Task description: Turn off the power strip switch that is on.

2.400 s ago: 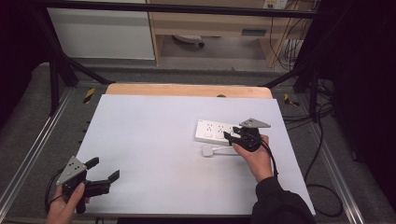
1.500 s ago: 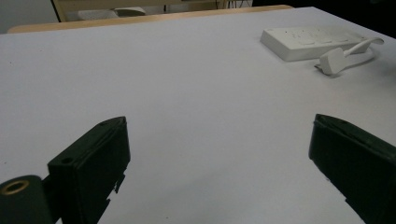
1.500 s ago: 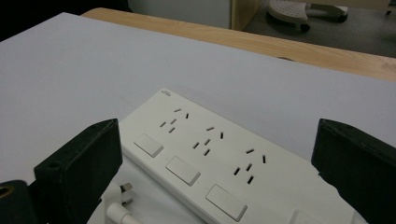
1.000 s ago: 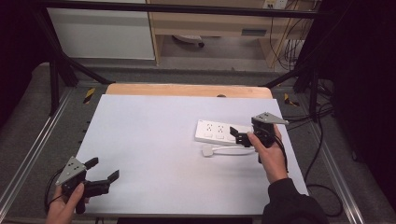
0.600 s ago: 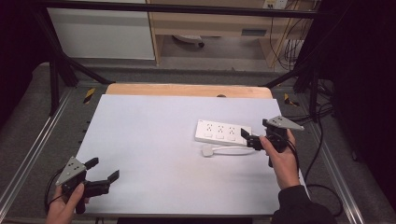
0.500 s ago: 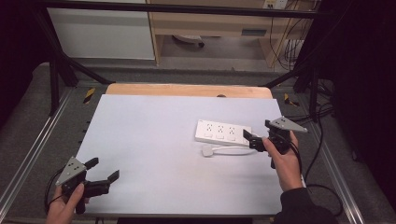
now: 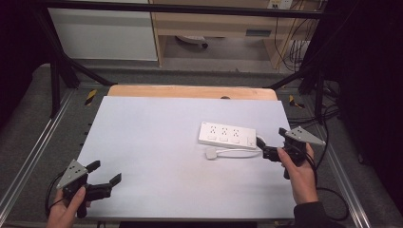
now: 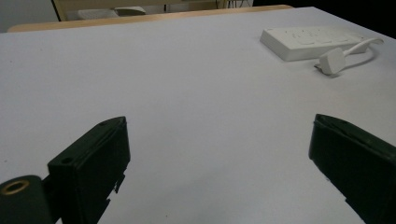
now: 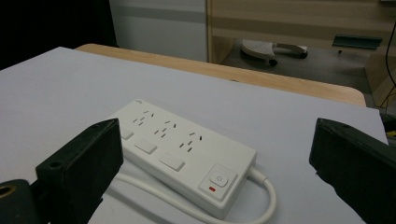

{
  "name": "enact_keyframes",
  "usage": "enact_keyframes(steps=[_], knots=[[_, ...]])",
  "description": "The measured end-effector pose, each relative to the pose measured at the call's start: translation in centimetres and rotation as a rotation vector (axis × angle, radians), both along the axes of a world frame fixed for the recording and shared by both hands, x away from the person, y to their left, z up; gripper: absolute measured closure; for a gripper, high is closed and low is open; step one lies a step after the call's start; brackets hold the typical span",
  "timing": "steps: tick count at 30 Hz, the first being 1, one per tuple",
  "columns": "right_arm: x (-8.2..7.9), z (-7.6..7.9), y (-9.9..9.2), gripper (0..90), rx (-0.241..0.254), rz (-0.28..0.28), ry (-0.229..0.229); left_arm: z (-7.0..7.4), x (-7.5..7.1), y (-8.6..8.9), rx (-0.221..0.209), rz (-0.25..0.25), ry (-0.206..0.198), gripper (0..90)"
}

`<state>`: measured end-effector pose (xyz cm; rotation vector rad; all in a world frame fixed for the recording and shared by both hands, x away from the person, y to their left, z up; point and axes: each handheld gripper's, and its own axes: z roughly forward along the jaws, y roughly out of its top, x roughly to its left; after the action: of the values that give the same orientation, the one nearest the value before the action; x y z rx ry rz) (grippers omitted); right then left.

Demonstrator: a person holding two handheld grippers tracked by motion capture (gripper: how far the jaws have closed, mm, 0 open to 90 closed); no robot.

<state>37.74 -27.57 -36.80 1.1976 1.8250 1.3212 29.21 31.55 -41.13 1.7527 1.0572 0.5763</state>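
Here, power strip (image 7: 227, 134) lies on table (image 7: 157, 137).

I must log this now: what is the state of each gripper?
Left gripper: open, holding nothing, above bare table.
Right gripper: open, holding nothing, beside the power strip.

Dim room: wooden shelf unit (image 7: 223, 23) behind, perhaps a white cabinet (image 7: 102, 33) beside.
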Motion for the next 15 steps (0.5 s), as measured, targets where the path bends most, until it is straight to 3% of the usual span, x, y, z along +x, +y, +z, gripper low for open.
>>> enact_keyframes(steps=[15], knots=[[-1.6, -1.1, -1.5, 3.1, 0.008, -0.028, -0.02, 0.0, 0.0, 0.0, 0.001, 0.001, 0.0, 5.2]])
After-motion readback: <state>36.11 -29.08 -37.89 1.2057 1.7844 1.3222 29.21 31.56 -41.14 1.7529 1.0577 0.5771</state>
